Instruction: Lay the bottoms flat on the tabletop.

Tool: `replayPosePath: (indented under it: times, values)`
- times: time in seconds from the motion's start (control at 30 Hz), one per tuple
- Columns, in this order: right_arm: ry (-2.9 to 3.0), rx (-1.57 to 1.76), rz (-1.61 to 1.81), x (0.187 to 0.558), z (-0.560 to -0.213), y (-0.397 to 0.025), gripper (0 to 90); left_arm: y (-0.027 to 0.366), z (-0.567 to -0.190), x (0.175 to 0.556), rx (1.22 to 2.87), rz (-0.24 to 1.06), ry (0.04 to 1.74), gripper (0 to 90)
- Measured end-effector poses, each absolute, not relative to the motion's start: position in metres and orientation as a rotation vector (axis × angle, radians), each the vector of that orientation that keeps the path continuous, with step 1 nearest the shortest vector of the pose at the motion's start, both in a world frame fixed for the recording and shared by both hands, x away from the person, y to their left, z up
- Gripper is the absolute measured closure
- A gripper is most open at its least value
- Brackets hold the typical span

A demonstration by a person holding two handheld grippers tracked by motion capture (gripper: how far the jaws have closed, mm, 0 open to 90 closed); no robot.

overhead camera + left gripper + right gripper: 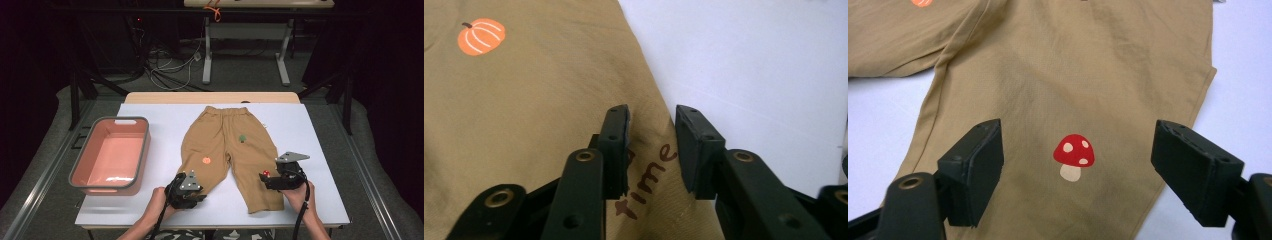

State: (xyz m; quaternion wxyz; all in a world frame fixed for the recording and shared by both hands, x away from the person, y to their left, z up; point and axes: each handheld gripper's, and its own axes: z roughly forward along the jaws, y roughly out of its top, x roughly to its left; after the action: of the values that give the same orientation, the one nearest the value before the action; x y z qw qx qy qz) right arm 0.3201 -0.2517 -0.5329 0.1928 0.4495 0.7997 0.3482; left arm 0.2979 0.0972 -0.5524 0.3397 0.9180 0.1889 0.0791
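I am spanning my right gripper (1075, 165), jaws wide, over tan cotton trousers (227, 145) at lower centre; my left gripper (651, 145), narrowly parted, is straddling their hem fold.

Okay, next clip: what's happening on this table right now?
A person holds tongs in each hand over tan children's trousers spread flat on a white table. The left tongs are partly open at the hem of one leg, its edge between the jaws. The right tongs are wide open above the other leg, astride a red mushroom print. A pink bin stands at the left.
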Motion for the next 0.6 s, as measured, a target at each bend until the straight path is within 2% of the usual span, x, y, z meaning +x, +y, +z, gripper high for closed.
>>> replayPosePath:
  times: [0.13, 0.37, 0.6]
  values:
    - [2.241, 1.256, 0.983, 0.320, -0.532, -0.252, 20.6, 0.099, -0.553, 0.300, 2.372, 0.195, 0.517, 72.1]
    - [2.247, 1.261, 0.976, 0.320, -0.533, -0.252, 20.7, 0.104, -0.552, 0.305, 2.327, 0.151, 0.575, 85.8]
    - [2.251, 1.264, 0.977, 0.321, -0.533, -0.252, 20.5, 0.115, -0.538, 0.310, 2.191, 0.050, 0.629, 88.1]
